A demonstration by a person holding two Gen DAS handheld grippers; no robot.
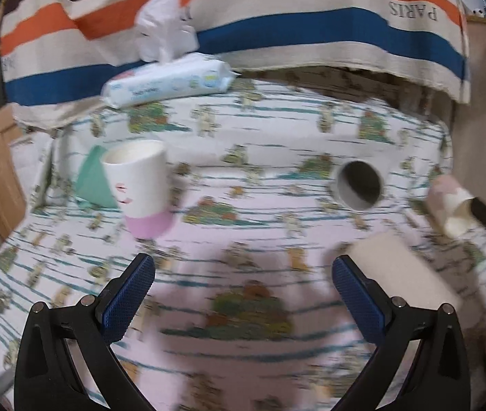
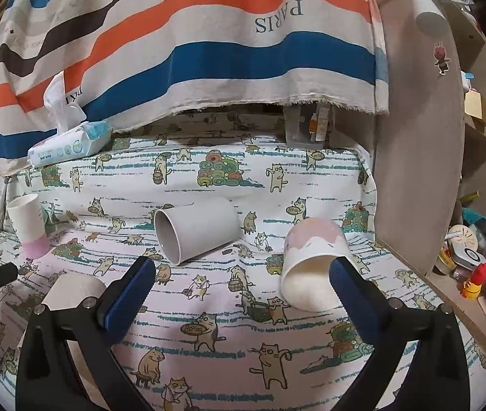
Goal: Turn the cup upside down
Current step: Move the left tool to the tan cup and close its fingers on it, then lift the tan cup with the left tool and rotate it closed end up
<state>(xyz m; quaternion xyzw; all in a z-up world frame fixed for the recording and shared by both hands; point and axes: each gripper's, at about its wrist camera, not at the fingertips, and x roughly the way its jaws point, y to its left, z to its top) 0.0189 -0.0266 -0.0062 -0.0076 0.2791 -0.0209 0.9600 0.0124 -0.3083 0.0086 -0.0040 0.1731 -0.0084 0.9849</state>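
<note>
A white cup with a pink base (image 1: pixel 140 188) stands upright, mouth up, at the left; it also shows in the right wrist view (image 2: pixel 28 226). A grey cup (image 2: pixel 198 233) lies on its side in the middle, its mouth facing me (image 1: pixel 359 179). A white and pink paper cup (image 2: pixel 313 263) lies tilted on its side at the right, also seen in the left wrist view (image 1: pixel 448 205). My left gripper (image 1: pixel 243 274) is open and empty above the cloth. My right gripper (image 2: pixel 243 274) is open and empty, its right fingertip (image 2: pixel 342 270) just in front of the paper cup.
A cat-print cloth (image 2: pixel 229 342) covers the table. A wipes pack (image 2: pixel 68 144) lies at the back left under a striped hanging cloth (image 2: pixel 208 34). A white block (image 2: pixel 71 291) sits at the left front. A shelf panel (image 2: pixel 431 137) stands on the right.
</note>
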